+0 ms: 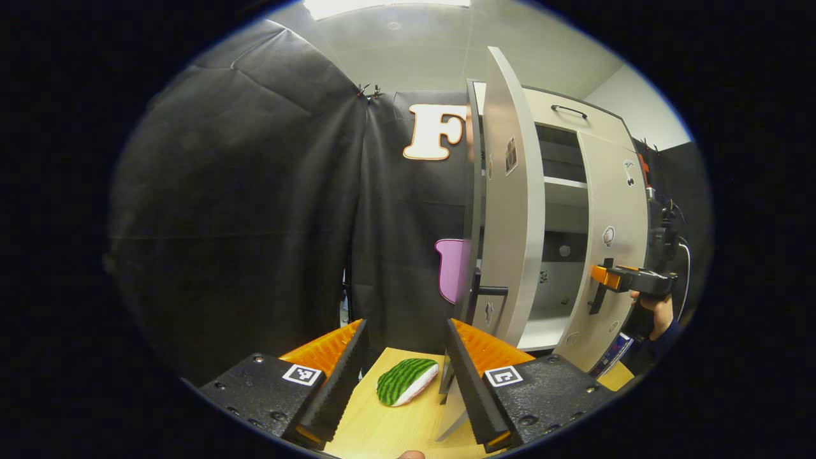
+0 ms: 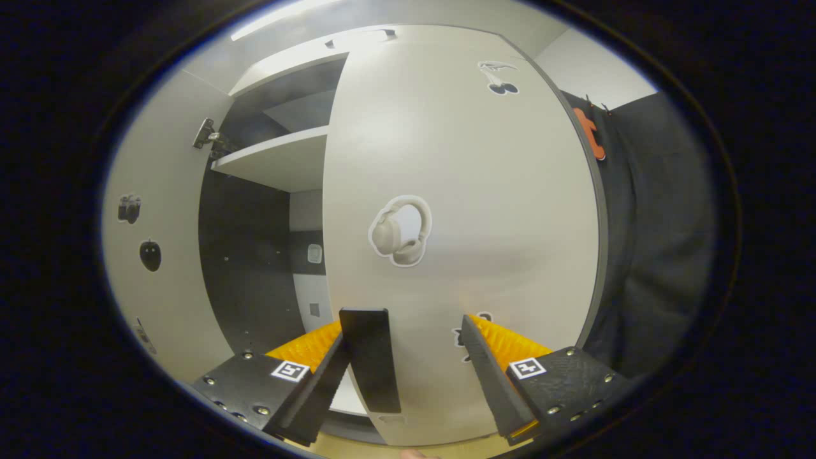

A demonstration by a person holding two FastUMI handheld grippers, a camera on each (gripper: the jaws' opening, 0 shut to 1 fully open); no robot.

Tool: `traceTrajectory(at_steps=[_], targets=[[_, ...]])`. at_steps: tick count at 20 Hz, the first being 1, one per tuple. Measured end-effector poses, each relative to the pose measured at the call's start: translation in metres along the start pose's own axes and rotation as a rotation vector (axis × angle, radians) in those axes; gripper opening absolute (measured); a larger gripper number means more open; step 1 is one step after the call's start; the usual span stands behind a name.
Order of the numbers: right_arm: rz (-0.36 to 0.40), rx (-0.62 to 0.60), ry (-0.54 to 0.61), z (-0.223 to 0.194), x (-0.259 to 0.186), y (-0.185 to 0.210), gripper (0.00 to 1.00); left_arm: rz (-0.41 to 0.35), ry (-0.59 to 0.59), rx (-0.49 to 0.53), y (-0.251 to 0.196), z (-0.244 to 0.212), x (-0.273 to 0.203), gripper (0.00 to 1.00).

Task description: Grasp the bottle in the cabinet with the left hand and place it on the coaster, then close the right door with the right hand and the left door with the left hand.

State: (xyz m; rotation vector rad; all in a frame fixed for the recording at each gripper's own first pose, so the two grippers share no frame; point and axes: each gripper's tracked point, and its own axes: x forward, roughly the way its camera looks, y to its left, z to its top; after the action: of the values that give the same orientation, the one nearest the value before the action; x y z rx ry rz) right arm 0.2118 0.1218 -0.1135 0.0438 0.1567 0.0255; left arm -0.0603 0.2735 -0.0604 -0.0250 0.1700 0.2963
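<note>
A green-striped, watermelon-patterned soft toy (image 1: 407,381) lies on the pale wooden table (image 1: 382,427). A pink rounded shape (image 1: 451,269) shows against the black cloth wall behind it.

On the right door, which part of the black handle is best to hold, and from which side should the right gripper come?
Take the black handle across its narrow width, about mid-height, coming straight from the front of the right door. It is a slim upright bar, so one finger fits each side. The right gripper is open, facing it.
</note>
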Motion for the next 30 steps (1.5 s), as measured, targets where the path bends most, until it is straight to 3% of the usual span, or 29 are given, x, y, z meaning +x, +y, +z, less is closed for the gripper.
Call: traceTrajectory(at_steps=[2, 3, 4, 5, 7, 8, 10, 14, 18, 20, 21, 22, 23, 30], targets=[[-0.009, -0.003, -0.003, 0.0, 0.002, 0.0, 0.98, -0.002, -0.002, 0.0, 0.001, 0.0, 0.0, 0.72], [-0.013, -0.003, -0.005, 0.0, 0.002, 0.0, 0.98, -0.004, -0.001, 0.003, 0.001, 0.001, 0.0, 0.78], [-0.016, -0.003, -0.007, 0.0, 0.004, 0.0, 0.98, -0.007, -0.001, 0.007, -0.001, 0.0, 0.002, 0.78], [-0.021, -0.005, -0.008, 0.0, 0.005, 0.0, 0.98, -0.011, -0.001, 0.01, -0.002, 0.001, 0.004, 0.72], [-0.026, -0.008, -0.008, 0.0, 0.003, 0.0, 0.98, -0.023, -0.002, 0.012, -0.003, 0.001, 0.006, 0.72], [-0.025, -0.007, -0.012, 0.001, 0.005, 0.0, 0.98, -0.03, -0.004, 0.011, -0.004, 0.002, 0.008, 0.78], [-0.024, -0.009, -0.014, 0.001, 0.005, -0.001, 0.98, -0.05, -0.011, 0.007, -0.005, 0.004, 0.011, 0.78], [-0.021, -0.024, -0.021, 0.0, 0.005, 0.0, 0.98, -0.14, -0.027, -0.01, -0.024, 0.012, 0.02, 0.78], [0.044, 0.016, -0.037, 0.003, -0.008, 0.0, 0.98, -0.277, -0.045, -0.004, -0.045, 0.019, 0.032, 0.78], [0.06, 0.02, -0.064, 0.007, -0.023, -0.001, 0.98, -0.309, -0.036, 0.016, -0.051, 0.018, 0.04, 0.72], [0.04, -0.002, -0.079, 0.009, -0.031, -0.006, 0.98, -0.324, -0.04, 0.027, -0.053, 0.02, 0.031, 0.77], [0.027, -0.022, -0.1, 0.012, -0.041, -0.011, 0.97, -0.337, -0.033, 0.036, -0.056, 0.02, 0.029, 0.71], [0.026, -0.028, -0.119, 0.016, -0.048, -0.013, 0.98, -0.351, -0.027, 0.038, -0.06, 0.017, 0.028, 0.76], [-0.026, -0.011, -0.135, 0.027, -0.079, -0.054, 0.98, -0.501, -0.019, 0.021, -0.127, 0.012, 0.028, 0.76]])
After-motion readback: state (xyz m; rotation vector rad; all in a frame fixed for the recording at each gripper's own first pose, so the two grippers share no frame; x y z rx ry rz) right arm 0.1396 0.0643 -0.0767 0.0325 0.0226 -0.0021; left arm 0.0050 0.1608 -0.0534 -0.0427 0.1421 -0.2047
